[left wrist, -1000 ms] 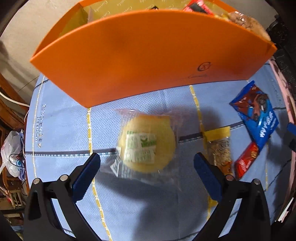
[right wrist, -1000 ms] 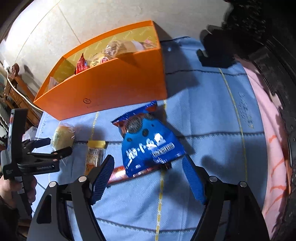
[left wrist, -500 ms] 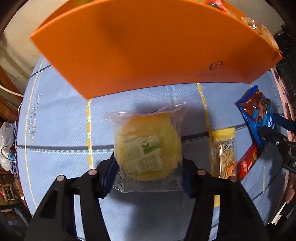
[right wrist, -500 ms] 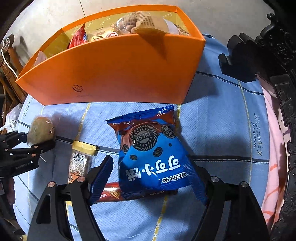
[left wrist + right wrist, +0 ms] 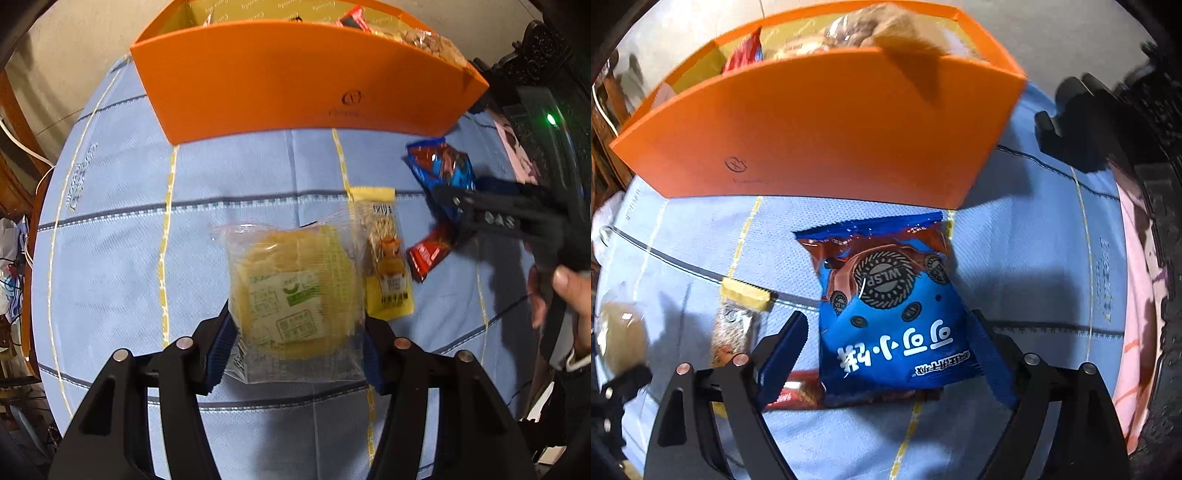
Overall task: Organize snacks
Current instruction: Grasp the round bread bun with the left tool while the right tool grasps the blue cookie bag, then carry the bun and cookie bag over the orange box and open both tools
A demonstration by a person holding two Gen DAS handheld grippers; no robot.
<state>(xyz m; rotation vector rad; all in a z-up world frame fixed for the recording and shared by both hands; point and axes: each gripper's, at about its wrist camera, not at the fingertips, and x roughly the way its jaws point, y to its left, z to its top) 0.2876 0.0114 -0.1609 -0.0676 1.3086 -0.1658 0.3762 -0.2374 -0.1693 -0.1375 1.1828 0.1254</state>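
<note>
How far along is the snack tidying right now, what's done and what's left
Done: the orange box already holds several snacks. In hand: the left gripper is shut on the wrapped yellow cake; the right gripper's jaws are opening around the blue cookie bag. Left: the yellow bar and red packet.

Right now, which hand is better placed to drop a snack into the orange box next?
Left. The left hand-held gripper is already clamped on the wrapped yellow cake. The right hand-held gripper straddles the blue cookie bag, but its jaws are opening, with a gap on one side. The orange box lies ahead.
</note>
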